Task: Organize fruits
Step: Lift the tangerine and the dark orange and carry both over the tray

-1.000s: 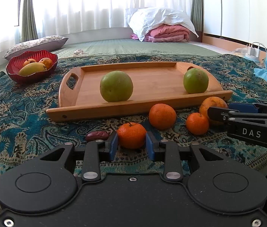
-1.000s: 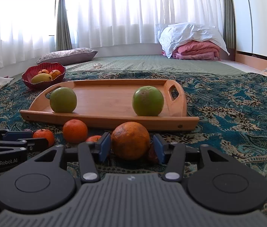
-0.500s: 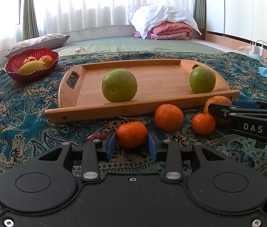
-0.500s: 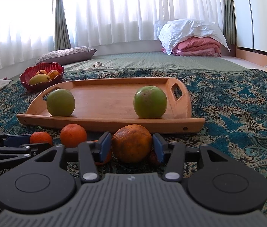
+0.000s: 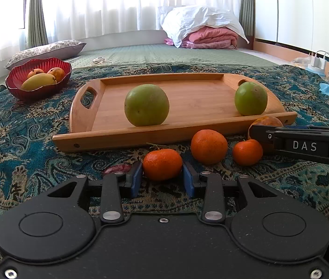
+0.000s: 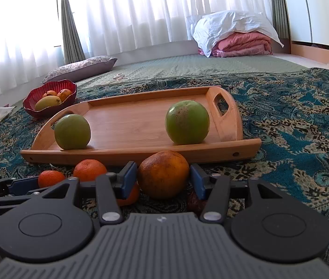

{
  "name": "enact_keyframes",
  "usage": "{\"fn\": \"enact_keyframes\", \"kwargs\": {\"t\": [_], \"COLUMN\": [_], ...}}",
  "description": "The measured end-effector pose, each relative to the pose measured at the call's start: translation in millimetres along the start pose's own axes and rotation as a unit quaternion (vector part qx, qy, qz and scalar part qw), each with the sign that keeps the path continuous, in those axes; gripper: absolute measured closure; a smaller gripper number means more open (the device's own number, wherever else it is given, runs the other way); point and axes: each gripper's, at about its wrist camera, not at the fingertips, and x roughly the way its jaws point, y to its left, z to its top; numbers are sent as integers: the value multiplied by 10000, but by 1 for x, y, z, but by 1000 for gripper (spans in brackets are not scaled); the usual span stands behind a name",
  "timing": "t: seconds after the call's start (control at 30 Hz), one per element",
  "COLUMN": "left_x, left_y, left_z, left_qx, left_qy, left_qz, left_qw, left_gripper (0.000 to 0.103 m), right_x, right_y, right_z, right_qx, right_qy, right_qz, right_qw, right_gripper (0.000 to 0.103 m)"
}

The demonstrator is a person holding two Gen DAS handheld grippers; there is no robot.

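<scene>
A small tangerine point(image 5: 162, 164) rests on the patterned cloth between the blue pads of my left gripper point(image 5: 162, 176). The pads flank it with thin gaps and the jaws have eased apart. A large mottled orange point(image 6: 163, 174) lies on the cloth between the pads of my right gripper point(image 6: 163, 174). Those jaws are opening, and a slim gap shows at the right pad. Another orange point(image 5: 208, 146) and a small tangerine point(image 5: 247, 152) lie between the two grippers. Behind them a wooden tray point(image 5: 141, 137) carries two green fruits point(image 5: 146, 104) point(image 5: 250, 98).
A red bowl point(image 5: 38, 88) with a mango and other fruit stands at the back left. A dark reddish fruit point(image 5: 118, 168) lies beside my left finger. My right gripper point(image 5: 257, 132) reaches in from the right, close to the tray's front rim. Bedding and a pillow lie beyond the cloth.
Both pairs of jaws have widened slightly around their fruit. The fruits stay on the cloth. The right wrist view has rolled a little, tilting the tray.
</scene>
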Motion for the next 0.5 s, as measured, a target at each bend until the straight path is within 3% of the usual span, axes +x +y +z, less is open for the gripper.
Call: {"fn": "enact_keyframes", "kwargs": {"t": [0.3, 0.5], "left_x": [-1, -4], "left_y": [0, 2], "left_z": [0, 0], "left_qx": [-49, -179], "left_qy": [-19, -97], "left_qz": [-8, 16], "left_qw": [10000, 9998], "left_gripper": [68, 69], "right_x": [3, 0], "right_y": [-3, -5], "right_z": [1, -2], "right_qx": [147, 188], "right_qy": [41, -37], "right_qz": [39, 50], "right_qw": [9999, 9998], "right_gripper": [44, 51]}}
